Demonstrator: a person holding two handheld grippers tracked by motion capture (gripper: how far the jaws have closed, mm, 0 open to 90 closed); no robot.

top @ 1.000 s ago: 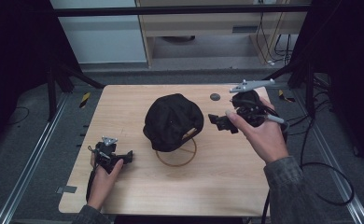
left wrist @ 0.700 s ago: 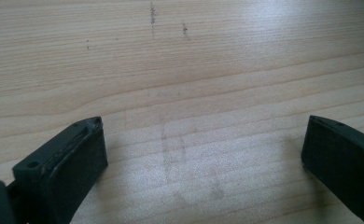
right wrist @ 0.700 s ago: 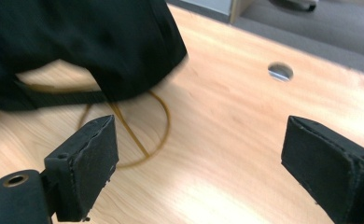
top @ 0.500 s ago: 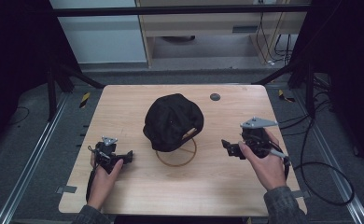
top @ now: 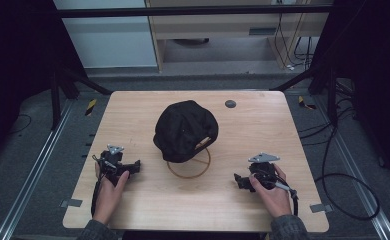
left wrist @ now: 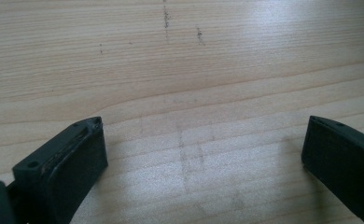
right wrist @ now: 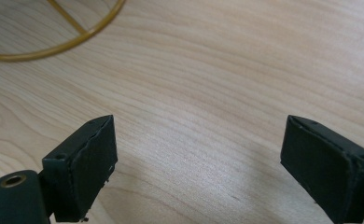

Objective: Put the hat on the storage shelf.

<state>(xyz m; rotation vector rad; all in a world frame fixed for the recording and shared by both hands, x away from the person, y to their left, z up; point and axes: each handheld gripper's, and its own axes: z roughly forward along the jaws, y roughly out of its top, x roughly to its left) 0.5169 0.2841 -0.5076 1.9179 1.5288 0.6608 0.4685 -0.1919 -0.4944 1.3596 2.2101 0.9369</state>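
A black cap (top: 184,130) rests on a brass ring stand (top: 189,166) in the middle of the wooden table (top: 263,125). My left gripper (top: 133,166) lies on the table at the front left, held by a hand, pointing right toward the stand. Its jaws stand wide apart over bare wood, so the left gripper (left wrist: 203,149) is open and empty. My right gripper (top: 239,181) rests at the front right, pointing left. The right gripper (right wrist: 199,154) is open with nothing between its jaws, and the ring stand's rim (right wrist: 73,39) curves across the upper left of that view.
A small dark round disc (top: 230,104) lies near the table's far edge. Black frame legs stand at the back corners, and cables run over the floor to the right (top: 343,185).
My right gripper has come down from beside the cap at the back right to the front right of the table and rests there. The left gripper has stayed put.
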